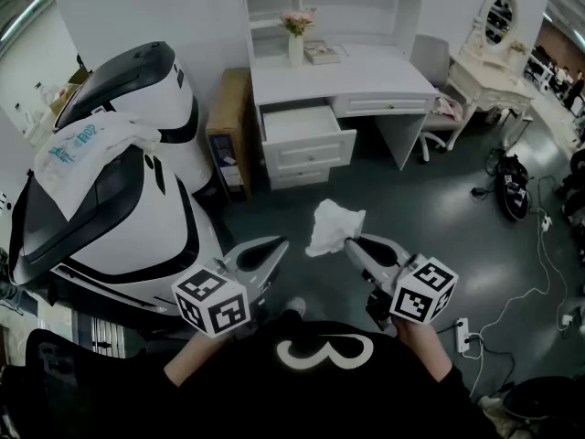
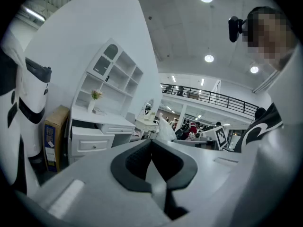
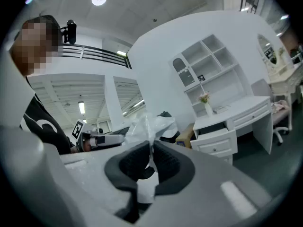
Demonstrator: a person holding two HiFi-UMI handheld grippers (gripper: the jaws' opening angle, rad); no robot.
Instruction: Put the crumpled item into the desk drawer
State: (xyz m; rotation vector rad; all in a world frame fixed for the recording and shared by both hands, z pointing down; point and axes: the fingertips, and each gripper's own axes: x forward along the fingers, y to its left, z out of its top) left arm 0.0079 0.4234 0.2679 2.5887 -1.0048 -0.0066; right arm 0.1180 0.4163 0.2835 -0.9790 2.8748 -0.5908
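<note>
I am on the carry step. My right gripper (image 1: 350,243) is closed on a corner of the crumpled item (image 1: 334,227), a white, filmy wad pinched between the pads and held in the air in front of me, above the floor. My left gripper (image 1: 279,243) sits just beside it with its jaws together and nothing between them.

The desk (image 1: 384,73) stands well apart ahead, and its drawer (image 1: 302,128) is already pulled out, so I judge no opening is needed. The next move calls for walking closer, bringing the right gripper over the open drawer, lowering the wad past its front edge and only then releasing.

The wad has no firm shape. Its longer stretch runs from the pinched corner forward out of the jaw tips, flaring toward the desk, with the loose bulk leading. It looks light and may cling to the pads or spring back out.
</note>
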